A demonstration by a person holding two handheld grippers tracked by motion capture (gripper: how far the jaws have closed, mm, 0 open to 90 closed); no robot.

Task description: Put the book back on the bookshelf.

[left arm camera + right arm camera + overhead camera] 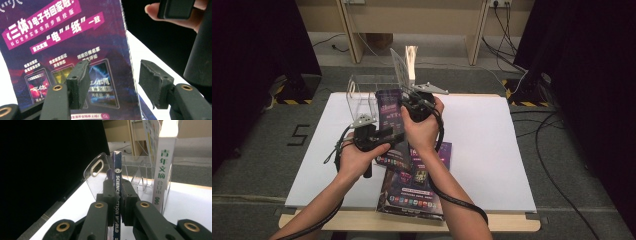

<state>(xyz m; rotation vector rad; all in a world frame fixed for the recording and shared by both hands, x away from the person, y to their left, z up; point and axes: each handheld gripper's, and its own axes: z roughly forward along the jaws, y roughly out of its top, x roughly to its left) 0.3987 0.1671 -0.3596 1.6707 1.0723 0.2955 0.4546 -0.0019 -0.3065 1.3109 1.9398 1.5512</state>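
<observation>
A purple magazine stands upright above the white table top, in front of a clear acrylic magazine rack. My right gripper is shut on its spine; in the right gripper view both pads of that gripper press the dark blue spine. My left gripper is just left of and below it. Its jaws stand open in front of the purple cover, and the pads do not touch it.
A white magazine with green lettering leans in the rack. Several purple magazines lie stacked at the table's front edge. Black curtains flank both sides; cables run across the floor at right.
</observation>
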